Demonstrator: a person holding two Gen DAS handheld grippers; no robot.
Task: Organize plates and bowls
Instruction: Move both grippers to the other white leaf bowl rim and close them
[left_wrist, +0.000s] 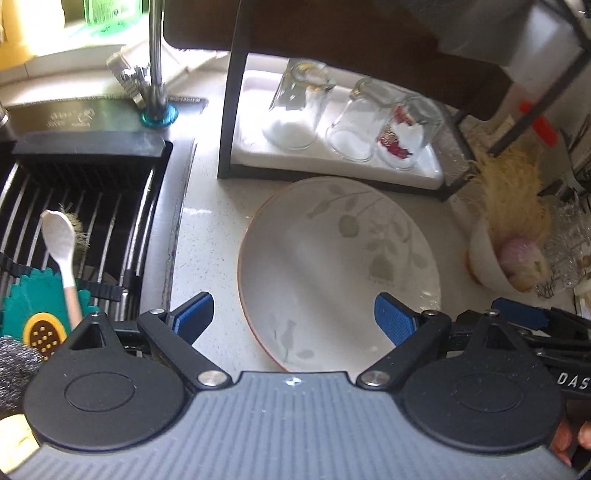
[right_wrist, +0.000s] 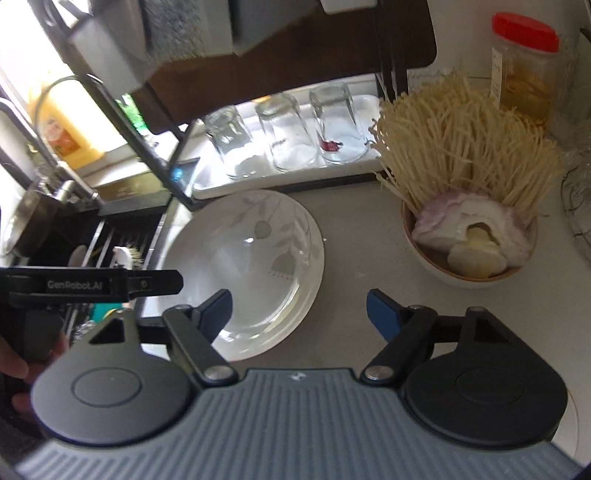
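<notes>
A white plate with a grey leaf pattern (left_wrist: 332, 266) lies flat on the counter, also in the right wrist view (right_wrist: 251, 266). A white bowl (right_wrist: 443, 273) of enoki mushrooms and onion pieces stands to its right, also in the left wrist view (left_wrist: 487, 262). My left gripper (left_wrist: 293, 321) is open and empty, hovering over the plate's near left rim. My right gripper (right_wrist: 299, 314) is open and empty over the plate's right edge, with the bowl ahead to the right. The left gripper's body (right_wrist: 92, 284) shows at the left of the right wrist view.
A dark rack (left_wrist: 229, 122) behind the plate holds a white tray (left_wrist: 413, 173) with three upturned glasses (left_wrist: 295, 107). The sink (left_wrist: 74, 229) on the left holds a drain rack, a white spoon (left_wrist: 59, 236) and scrubbers. A red-lidded jar (right_wrist: 524, 66) stands far right.
</notes>
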